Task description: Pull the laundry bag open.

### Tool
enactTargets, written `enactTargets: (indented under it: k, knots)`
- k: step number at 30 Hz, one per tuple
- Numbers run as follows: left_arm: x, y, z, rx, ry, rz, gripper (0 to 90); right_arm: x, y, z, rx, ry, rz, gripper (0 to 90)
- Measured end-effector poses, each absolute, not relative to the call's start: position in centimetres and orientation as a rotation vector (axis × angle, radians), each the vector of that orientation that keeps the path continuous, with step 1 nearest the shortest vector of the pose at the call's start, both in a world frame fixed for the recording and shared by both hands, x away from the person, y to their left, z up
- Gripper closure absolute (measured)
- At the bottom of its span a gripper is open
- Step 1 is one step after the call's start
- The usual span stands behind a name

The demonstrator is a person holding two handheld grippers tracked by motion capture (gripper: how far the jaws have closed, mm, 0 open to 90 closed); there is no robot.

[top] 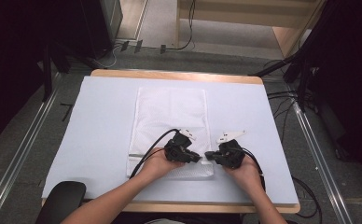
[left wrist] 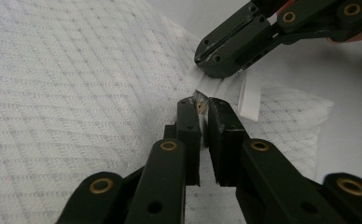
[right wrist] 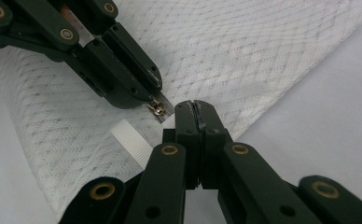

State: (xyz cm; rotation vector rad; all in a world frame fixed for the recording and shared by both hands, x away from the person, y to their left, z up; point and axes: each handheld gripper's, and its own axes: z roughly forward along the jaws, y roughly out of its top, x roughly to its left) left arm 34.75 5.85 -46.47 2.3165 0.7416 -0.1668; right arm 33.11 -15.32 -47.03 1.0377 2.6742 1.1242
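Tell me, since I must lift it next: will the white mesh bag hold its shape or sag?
The mesh bag probably sags: it is thin netting lying flat. It likely weighs little, so it may slide on the table when the zipper pull is tugged.

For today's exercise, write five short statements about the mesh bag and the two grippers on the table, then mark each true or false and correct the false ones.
1. The white mesh bag lies flat on the table. True.
2. The left gripper pinches the metal zipper pull. True.
3. The right gripper is wide open. False: its jaws are shut on the bag's edge.
4. The two grippers are at opposite ends of the bag. False: they meet close together near its lower right corner.
5. The bag is red. False: it is white.
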Motion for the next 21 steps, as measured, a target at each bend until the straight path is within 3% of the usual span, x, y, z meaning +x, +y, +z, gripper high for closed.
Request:
enactTargets:
  k: [3, 21]
  knots:
    - [35.15, 6.06, -46.59, 2.303, 0.76, -0.225, 87.3, 33.09, -15.33, -47.03, 1.034, 2.674, 1.124, 90.0]
    - [35.7, 6.61, -46.33, 2.296, 0.795, -0.283, 88.0, 32.93, -15.23, -47.05, 0.991, 2.671, 1.109, 90.0]
